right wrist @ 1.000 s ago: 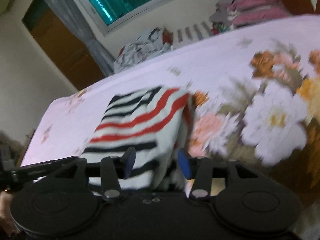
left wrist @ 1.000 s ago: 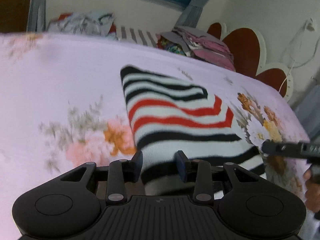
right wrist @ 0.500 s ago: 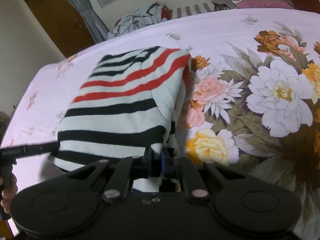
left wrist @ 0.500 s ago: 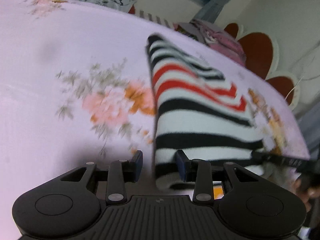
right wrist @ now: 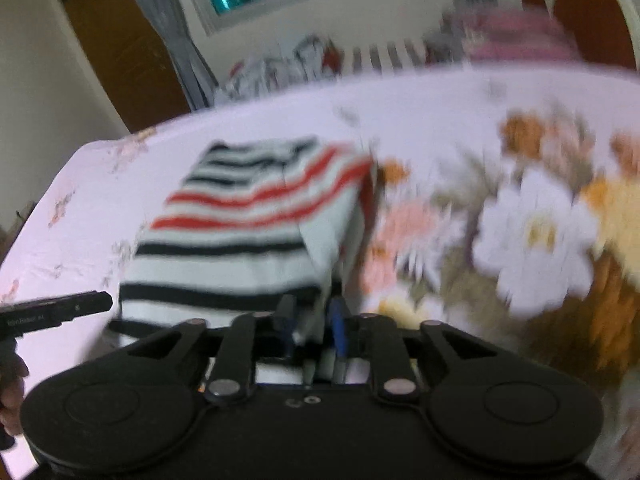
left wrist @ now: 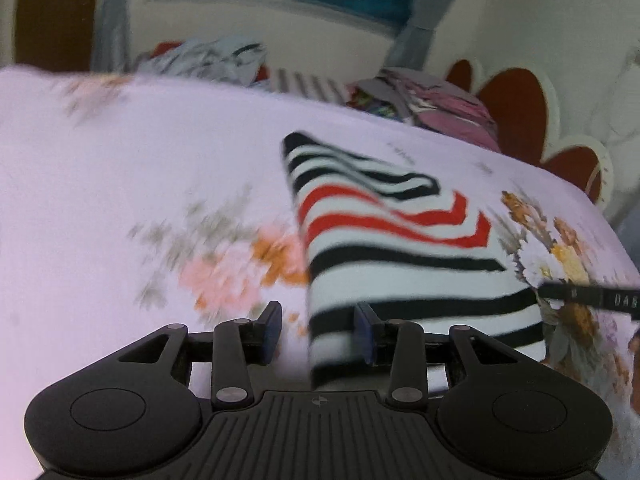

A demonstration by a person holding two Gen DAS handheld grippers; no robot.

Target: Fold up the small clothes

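A folded knit garment (left wrist: 392, 248) with black, red and white stripes lies on the floral bed sheet (left wrist: 120, 180). My left gripper (left wrist: 319, 330) stands open at its near left corner. The cloth's edge lies between the jaws and touches only the right finger (left wrist: 366, 332). In the right wrist view the garment (right wrist: 240, 248) lies ahead and to the left. My right gripper (right wrist: 312, 320) pinches its near right corner, with a fold of cloth between the narrow jaws, which are opening. Each gripper's tip shows in the other's view, the right tip (left wrist: 580, 296) and the left tip (right wrist: 56, 312).
Along the bed's far edge lie a loose heap of clothes (left wrist: 208, 56) and a folded pink and grey stack (left wrist: 440, 100). A scalloped red headboard (left wrist: 516, 112) stands at the right. The big flower print (right wrist: 532, 240) covers the sheet right of the garment. A hand (right wrist: 8, 380) shows at the left edge.
The right jaws went from open around the garment's corner to shut on it. Both views tipped down toward the bed and swung back up. The left jaws kept their width.
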